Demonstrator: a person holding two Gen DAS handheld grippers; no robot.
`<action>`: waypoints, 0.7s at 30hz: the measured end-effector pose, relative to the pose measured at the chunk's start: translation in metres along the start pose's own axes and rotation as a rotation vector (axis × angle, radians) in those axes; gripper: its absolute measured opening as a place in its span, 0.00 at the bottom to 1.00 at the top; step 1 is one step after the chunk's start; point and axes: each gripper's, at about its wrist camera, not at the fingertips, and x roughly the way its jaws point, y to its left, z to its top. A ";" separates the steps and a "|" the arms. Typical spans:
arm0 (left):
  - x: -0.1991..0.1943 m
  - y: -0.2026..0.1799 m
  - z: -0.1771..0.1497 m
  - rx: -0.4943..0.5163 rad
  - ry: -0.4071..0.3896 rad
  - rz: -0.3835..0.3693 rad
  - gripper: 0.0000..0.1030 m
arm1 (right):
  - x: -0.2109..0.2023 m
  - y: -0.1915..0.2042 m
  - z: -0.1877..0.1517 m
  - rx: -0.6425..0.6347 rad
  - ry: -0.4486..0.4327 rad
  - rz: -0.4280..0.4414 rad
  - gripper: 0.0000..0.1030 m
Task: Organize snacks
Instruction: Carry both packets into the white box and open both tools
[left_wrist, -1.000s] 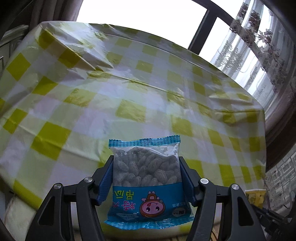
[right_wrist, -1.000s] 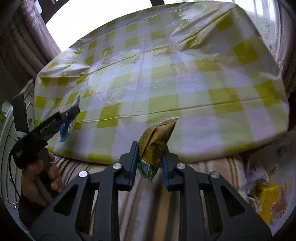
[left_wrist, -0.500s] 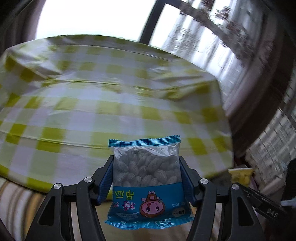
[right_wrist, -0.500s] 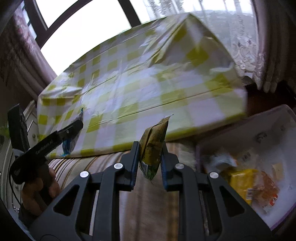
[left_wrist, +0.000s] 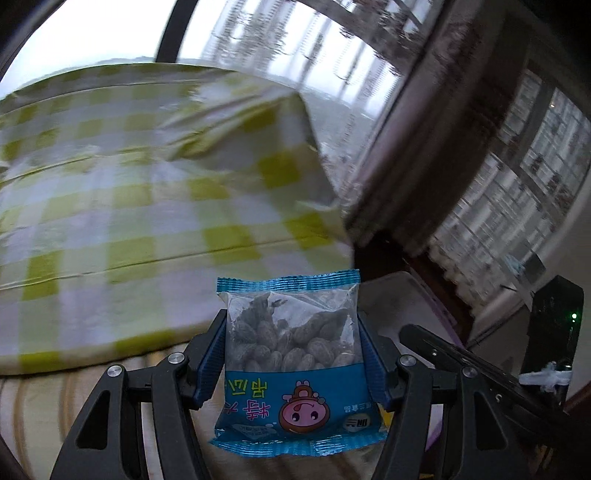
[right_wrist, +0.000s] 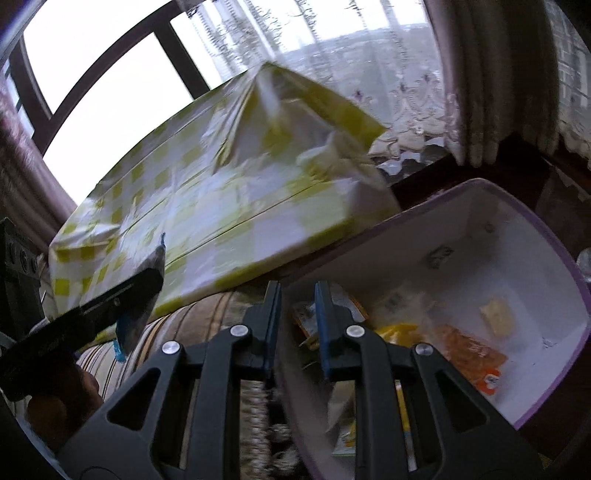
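a bright window with lace curtains (right_wrist: 406, 92) backs the scene, and a tabletop (left_wrist: 129, 184) under a yellow-and-white check cloth fills the far left of both views. near right of it, lower down, sits a white bin with a purple rim (right_wrist: 517, 229), already holding yellow and orange packets (right_wrist: 469, 350).

my left claw (left_wrist: 291, 354) is clamped on a peanut packet (left_wrist: 295, 362), one blue pad on each side edge, so the bag stands flat-on and upright while i carry it; i judge it is headed for the bin, whose pale rim shows just behind it. the packet has a clear window full of shelled peanuts, crimped blue ends and an upside-down pink cartoon pig on the blue band.

my right claw (right_wrist: 295, 321) hangs over the bin's near-left rim, jaws parted a narrow gap with nothing between them. yellow wrappers lie below it in the bin.
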 end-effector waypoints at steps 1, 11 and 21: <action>0.004 -0.006 0.000 0.008 0.008 -0.016 0.63 | -0.002 -0.004 0.001 0.005 -0.007 -0.007 0.21; 0.022 -0.042 -0.008 0.046 0.088 -0.148 0.79 | -0.026 -0.047 0.003 0.079 -0.051 -0.156 0.56; 0.016 -0.014 -0.035 -0.064 0.210 -0.157 0.81 | -0.043 -0.046 -0.024 0.036 -0.008 -0.311 0.68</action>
